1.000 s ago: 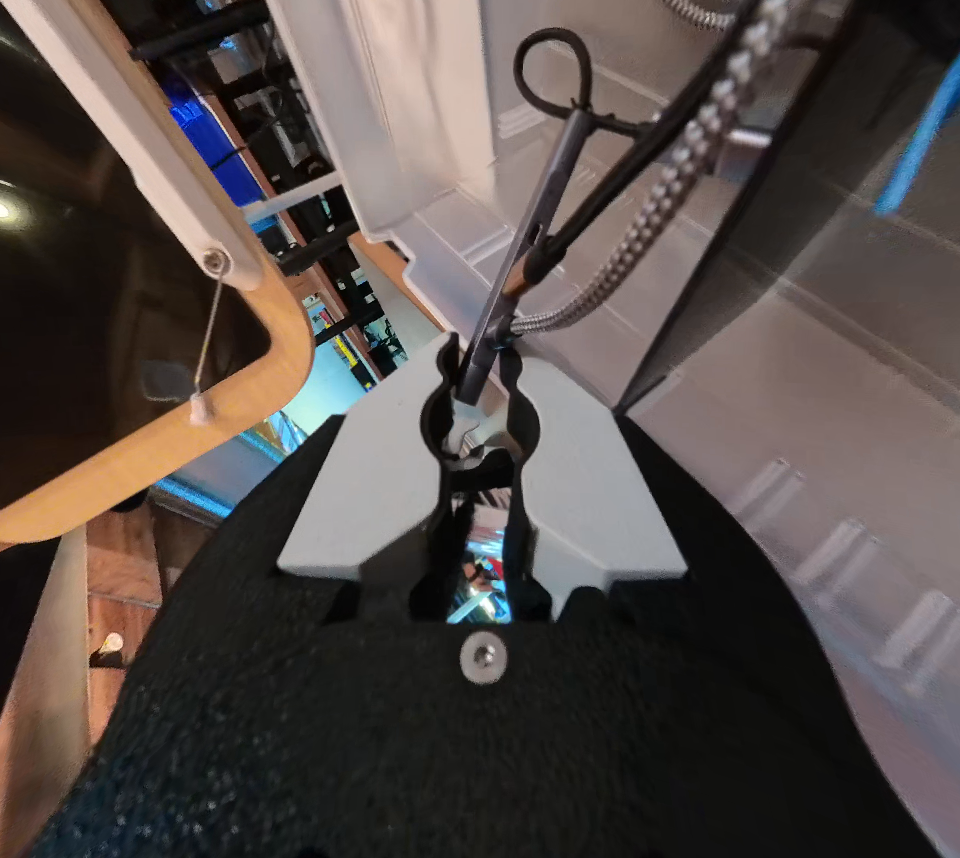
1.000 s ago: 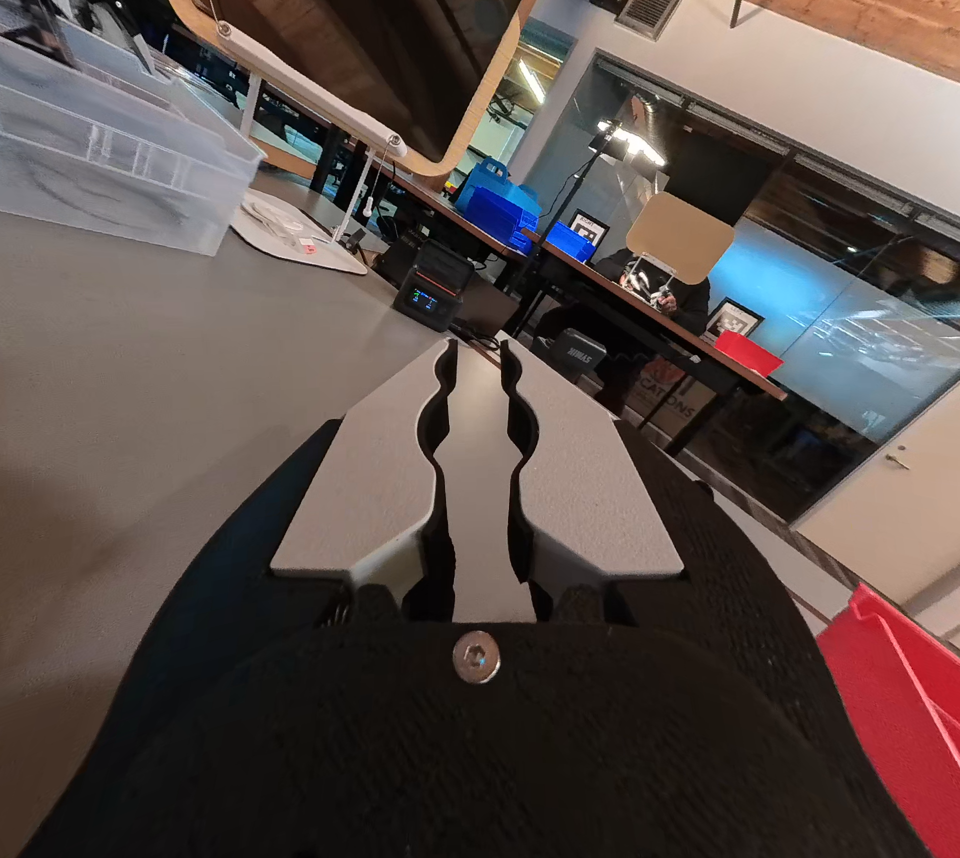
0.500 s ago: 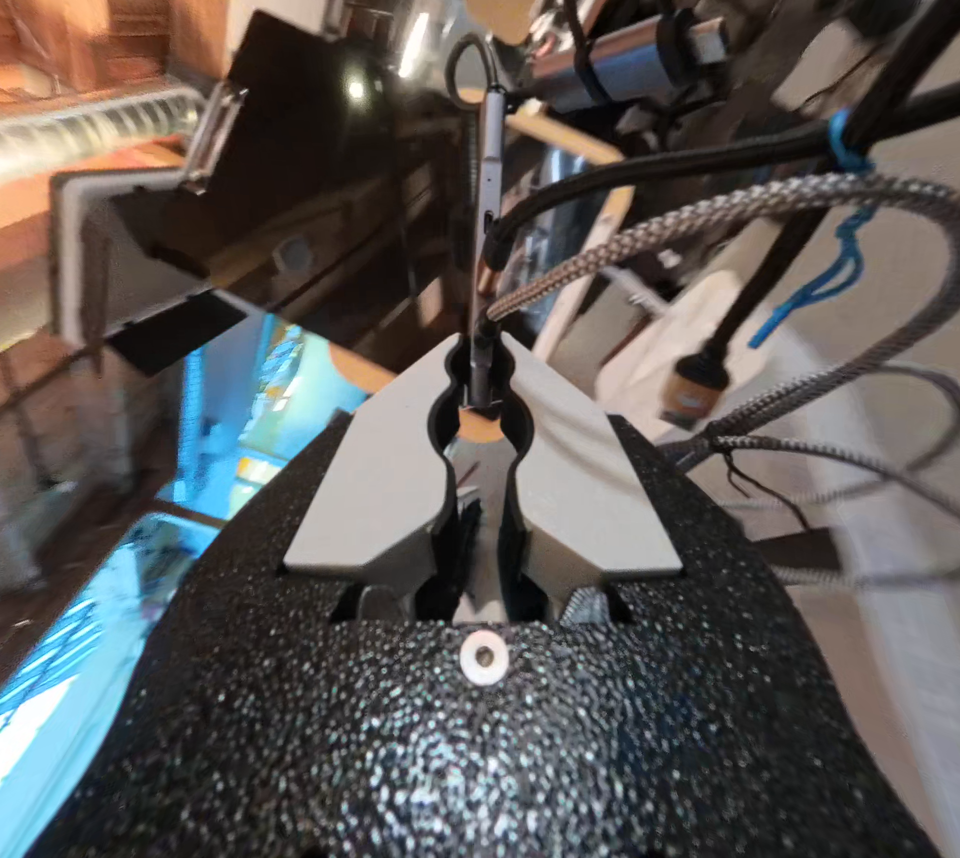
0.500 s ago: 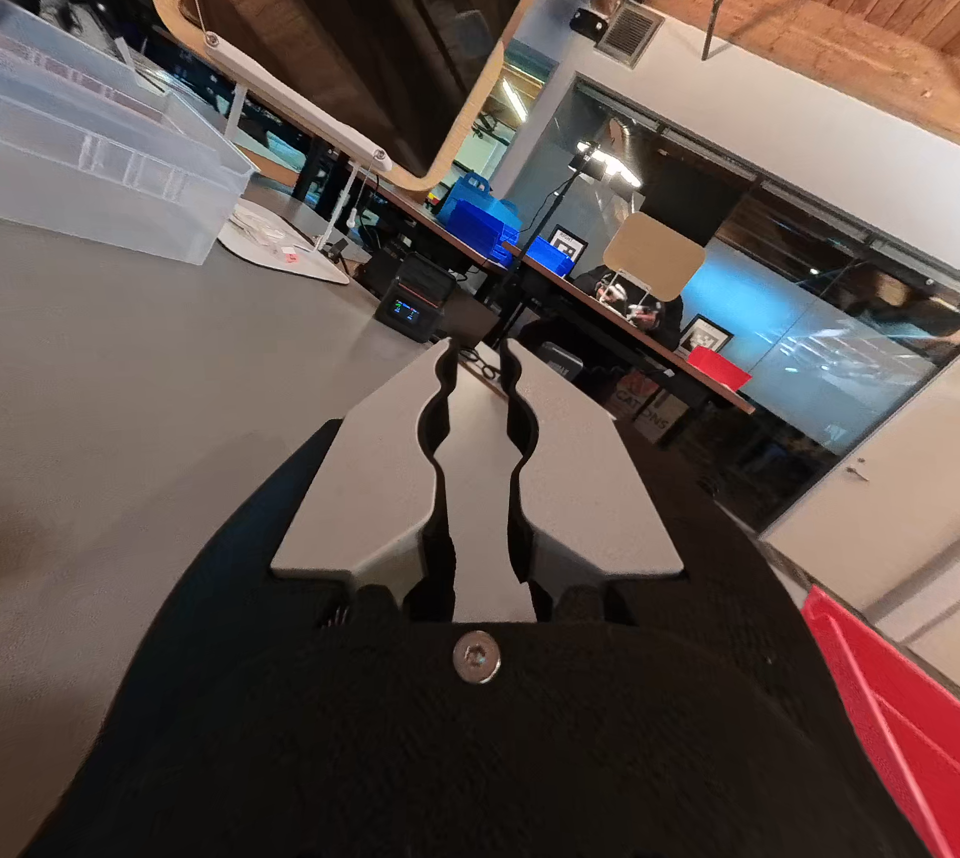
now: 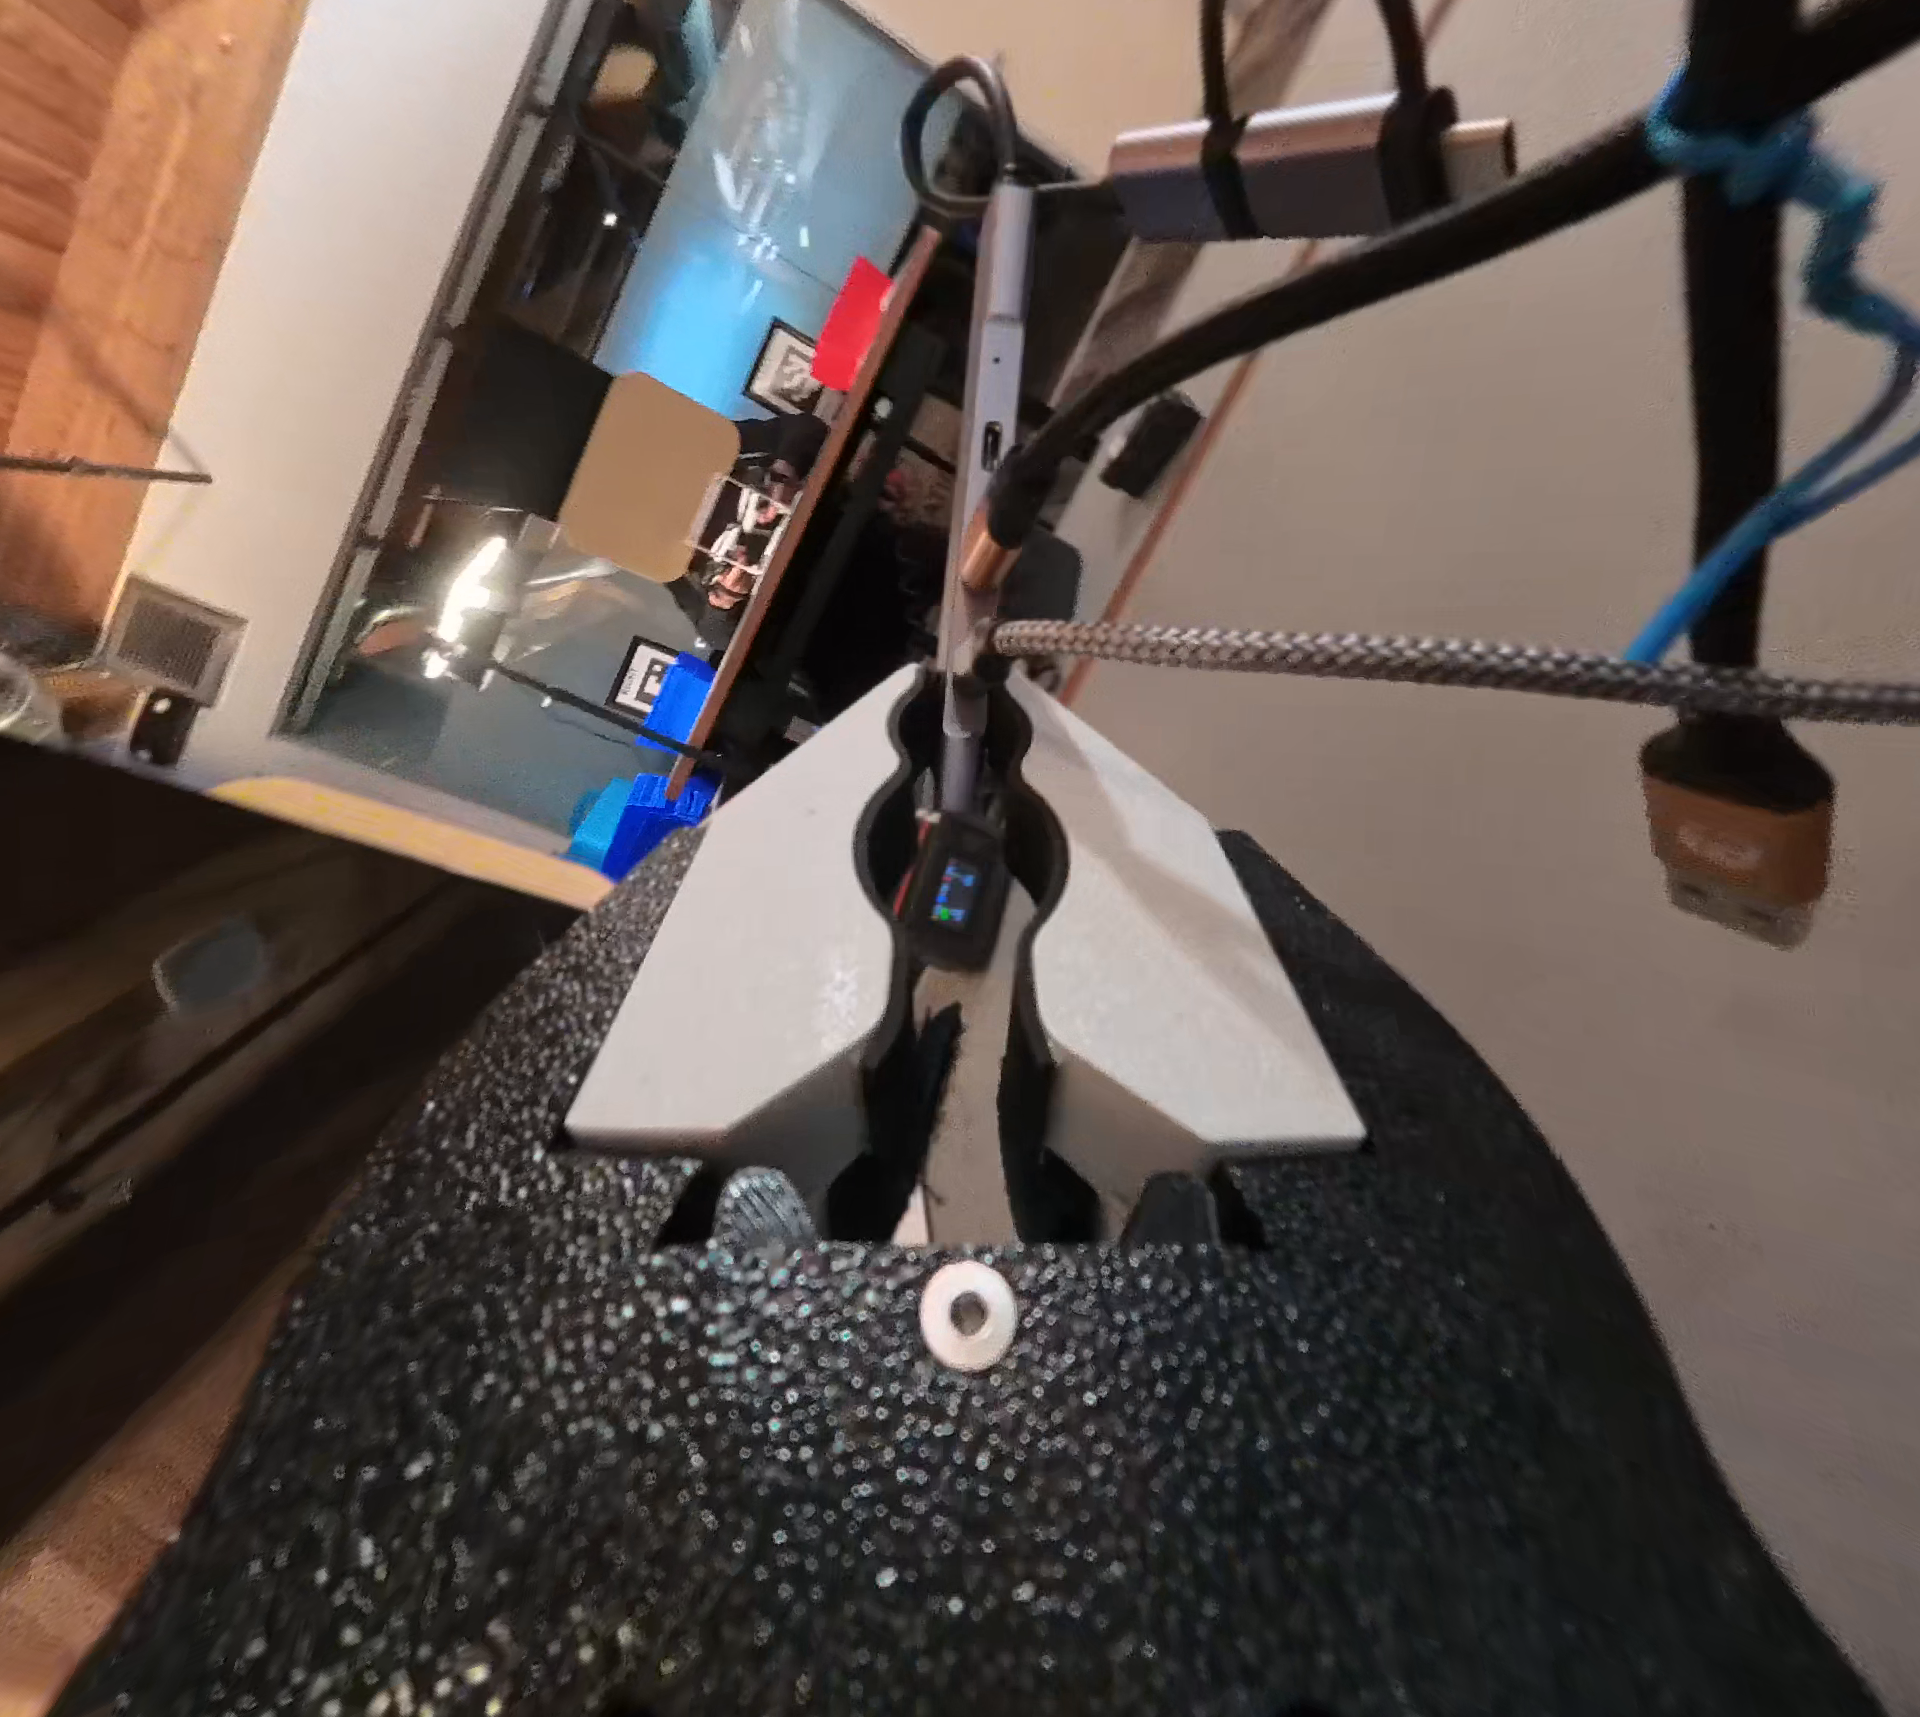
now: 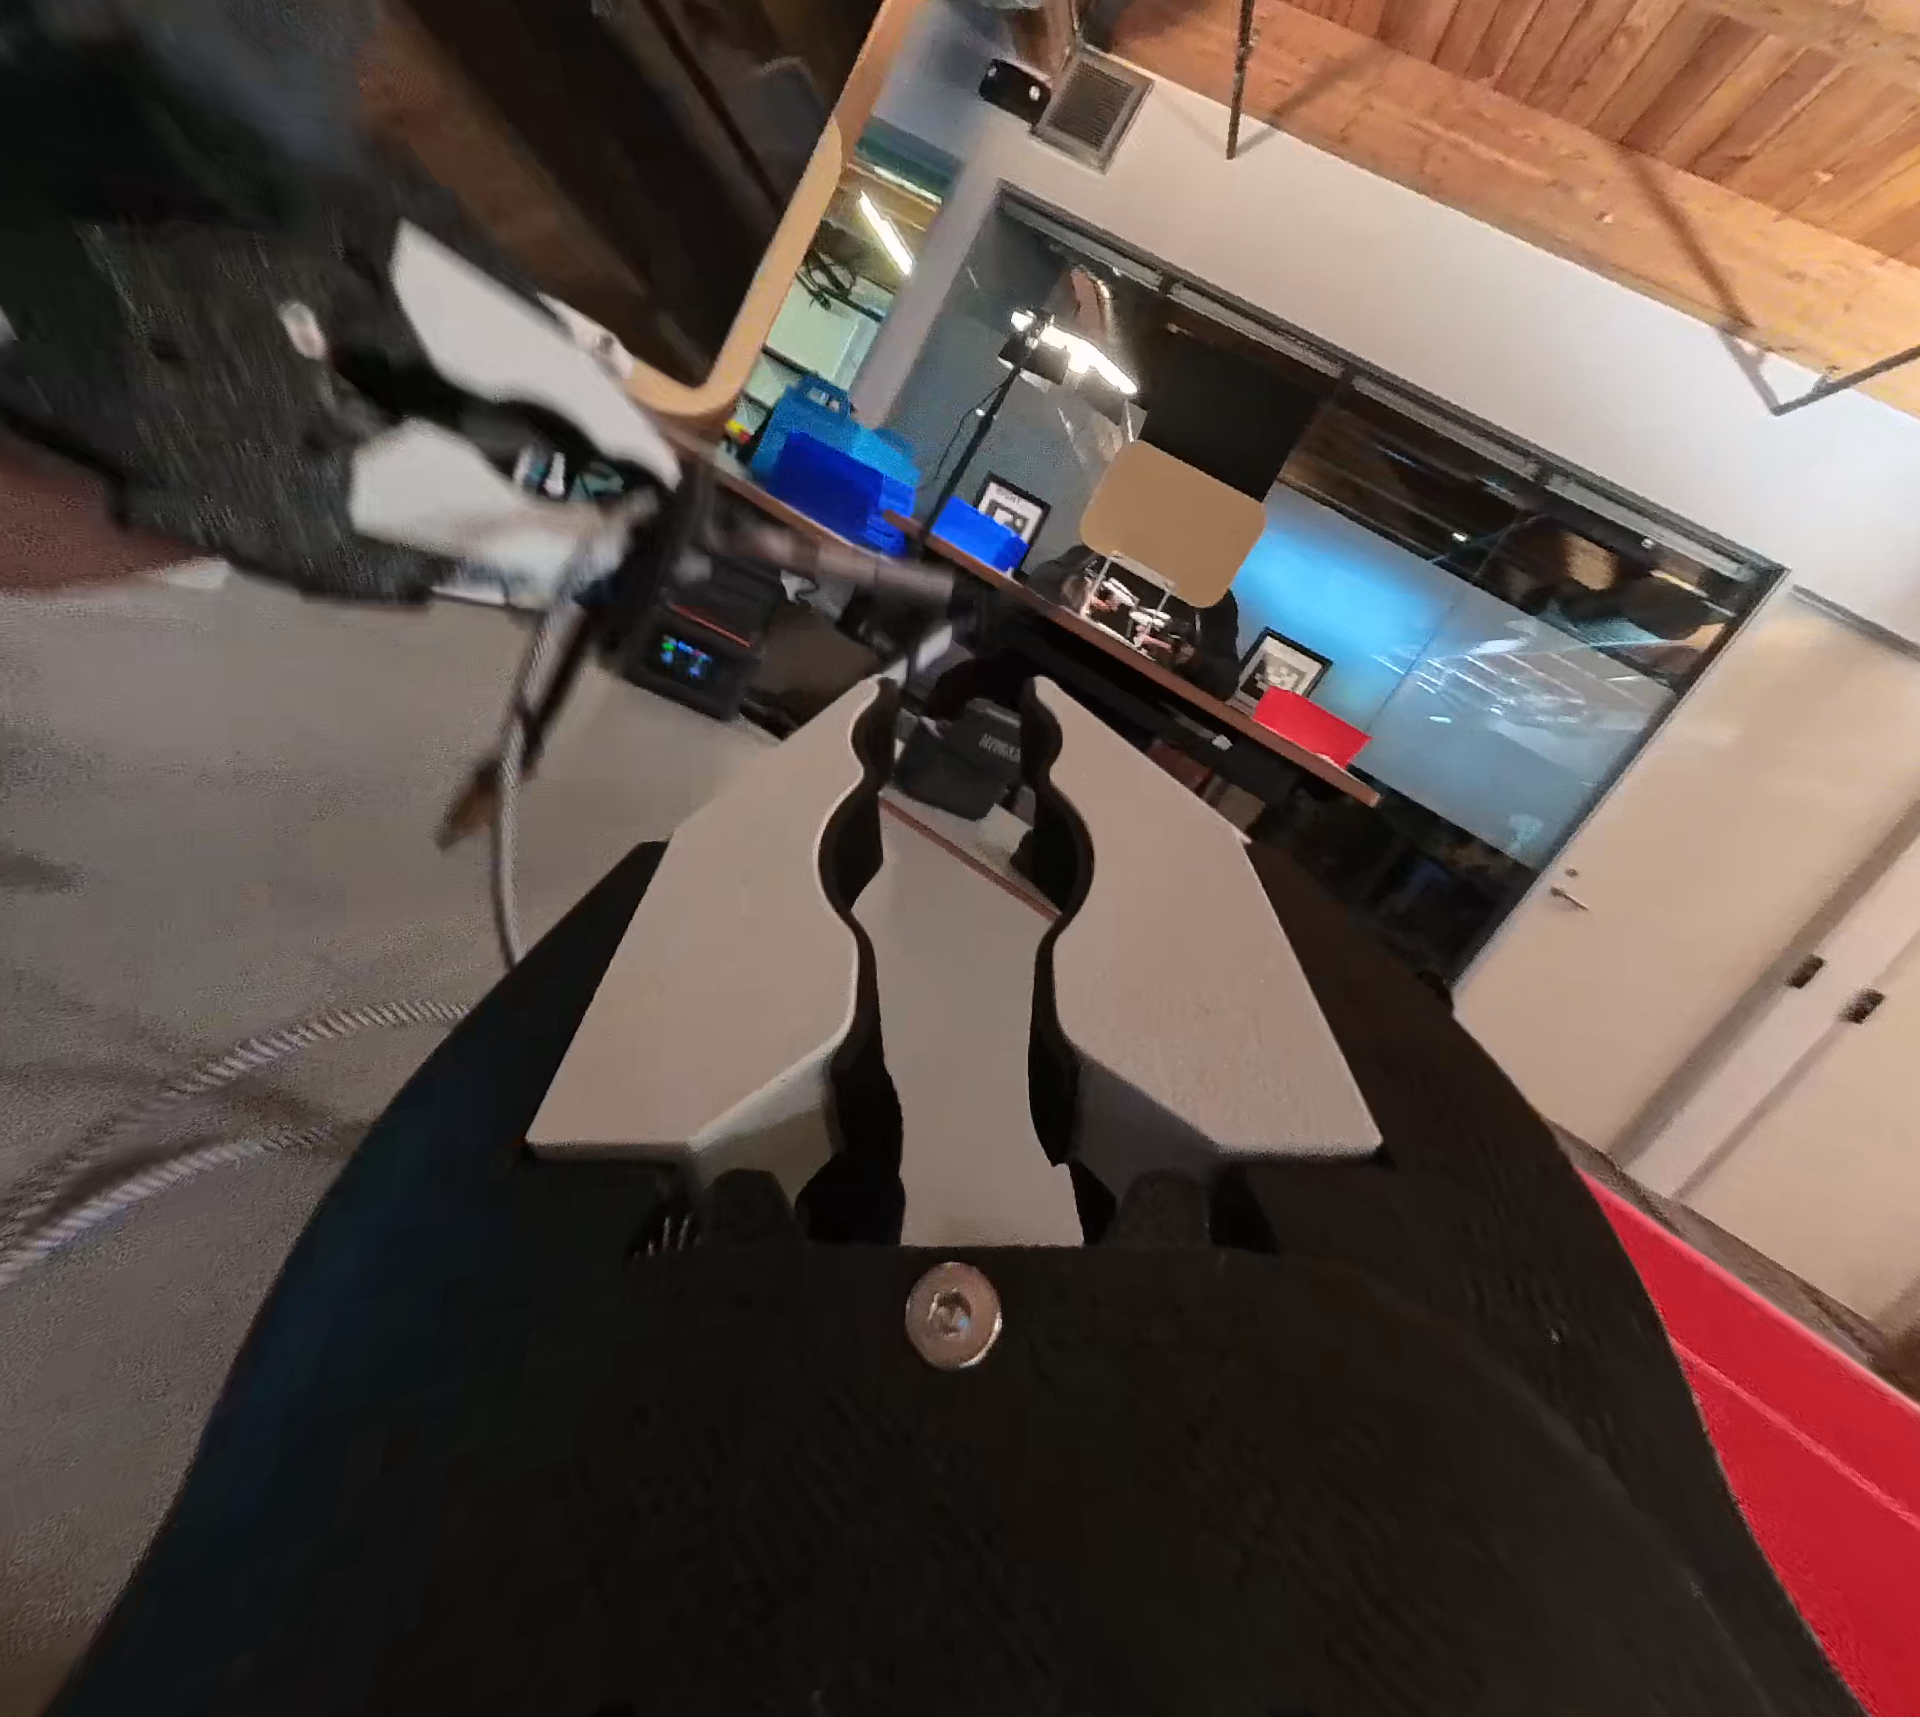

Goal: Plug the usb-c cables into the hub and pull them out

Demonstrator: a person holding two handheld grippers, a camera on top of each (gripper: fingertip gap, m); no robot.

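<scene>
My left gripper (image 5: 961,685) is shut on the near end of a slim grey hub (image 5: 1003,337), seen edge-on and held in the air. A black cable (image 5: 1351,275) with a copper collar and a grey braided cable (image 5: 1455,665) are plugged into the hub's side. A loose copper-shelled plug (image 5: 1735,836) hangs at the right. My right gripper (image 6: 956,701) is open and empty above the grey table (image 6: 260,836). In the right wrist view the left gripper (image 6: 623,504) is blurred at the left, holding the hub (image 6: 852,571) with cables dangling (image 6: 520,711).
A second grey adapter (image 5: 1320,171), wrapped in a black cable loop, hangs behind the hub. A blue tie (image 5: 1725,140) binds the cables. A braided cable (image 6: 208,1096) lies on the table. A small black device with a screen (image 6: 686,659) stands at the table's far edge. A red bin (image 6: 1818,1459) is at the lower right. One gripper's finger ends stand about 15 cm off the other's.
My left gripper has carried the hub and its cables out of the clear bin and swung them in front of the right gripper. The right gripper has tilted upward and stays open.
</scene>
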